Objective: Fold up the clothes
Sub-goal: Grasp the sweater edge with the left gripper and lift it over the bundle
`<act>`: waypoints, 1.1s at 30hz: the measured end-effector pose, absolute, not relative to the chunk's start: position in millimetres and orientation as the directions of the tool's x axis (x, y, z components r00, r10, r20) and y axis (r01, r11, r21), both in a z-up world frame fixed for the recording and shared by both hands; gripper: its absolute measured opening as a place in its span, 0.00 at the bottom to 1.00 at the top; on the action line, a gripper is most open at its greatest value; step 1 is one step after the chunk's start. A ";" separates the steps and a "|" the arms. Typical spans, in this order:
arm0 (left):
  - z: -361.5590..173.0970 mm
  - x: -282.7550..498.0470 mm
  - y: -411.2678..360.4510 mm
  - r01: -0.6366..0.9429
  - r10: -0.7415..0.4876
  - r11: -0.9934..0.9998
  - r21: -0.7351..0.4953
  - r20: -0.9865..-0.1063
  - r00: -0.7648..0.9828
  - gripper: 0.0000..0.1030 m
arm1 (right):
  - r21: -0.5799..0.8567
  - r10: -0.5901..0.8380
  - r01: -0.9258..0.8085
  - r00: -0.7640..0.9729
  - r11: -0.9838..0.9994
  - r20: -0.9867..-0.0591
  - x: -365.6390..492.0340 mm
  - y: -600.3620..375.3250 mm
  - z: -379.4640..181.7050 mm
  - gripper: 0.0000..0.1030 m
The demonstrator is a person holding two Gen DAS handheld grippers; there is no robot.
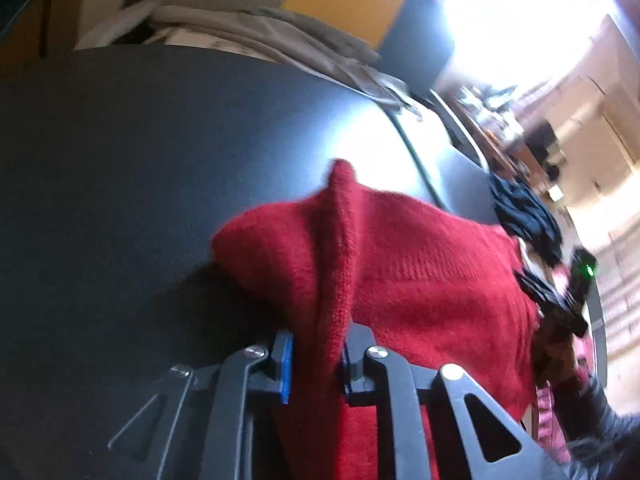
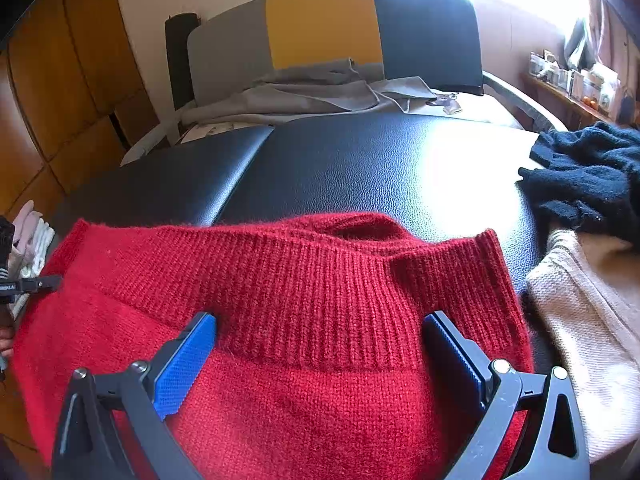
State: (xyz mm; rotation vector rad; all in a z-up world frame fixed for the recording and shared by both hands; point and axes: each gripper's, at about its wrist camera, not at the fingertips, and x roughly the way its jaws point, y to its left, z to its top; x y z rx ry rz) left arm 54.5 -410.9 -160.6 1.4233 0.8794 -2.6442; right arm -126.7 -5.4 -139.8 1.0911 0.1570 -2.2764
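Red sweater, spread for folding on the black padded table.
The left gripper (image 1: 316,364) pinches a raised fold of the red sweater (image 2: 304,280); the right gripper (image 2: 320,354) gapes empty over its ribbed hem (image 2: 360,300). Soft, light knit; best gripped by edges.

Left gripper (image 1: 316,364) angled downward, blue pads pinched on a fold of red sweater (image 1: 420,272); right gripper (image 2: 320,354) angled downward, jaws spread wide.

Red ribbed sweater (image 2: 304,320), black table (image 2: 360,160), navy garment (image 2: 588,176).
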 end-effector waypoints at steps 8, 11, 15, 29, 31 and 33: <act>-126.4 74.8 -446.3 0.360 0.151 -0.827 -0.432 -0.787 -0.598 0.12 | 0.212 -0.625 0.752 -0.318 -0.624 -0.713 -86.2 9.8 -94.1 0.70; -108.7 78.4 -441.3 0.350 0.146 -0.838 -0.418 -0.790 -0.595 0.12 | 0.219 -0.625 0.800 -0.232 -0.559 -0.745 -69.6 15.4 -96.1 0.51; -79.6 81.8 -426.2 0.304 0.204 -0.827 -0.473 -0.756 -0.621 0.12 | 0.153 -0.553 0.821 -0.221 -0.549 -0.803 -64.8 15.5 -113.8 0.50; -8.8 47.3 -294.6 0.165 0.430 -0.649 -0.743 -0.537 -0.726 0.11 | 0.168 -0.589 0.810 -0.248 -0.561 -0.769 -58.6 18.7 -143.8 0.74; -5.1 35.2 -273.0 0.157 0.447 -0.632 -0.759 -0.522 -0.727 0.11 | 0.167 -0.598 0.816 -0.250 -0.554 -0.761 -55.2 18.1 -145.2 0.78; -3.0 20.7 -252.8 0.156 0.461 -0.615 -0.773 -0.513 -0.724 0.11 | 0.170 -0.610 0.820 -0.250 -0.547 -0.752 -52.9 18.2 -145.9 0.80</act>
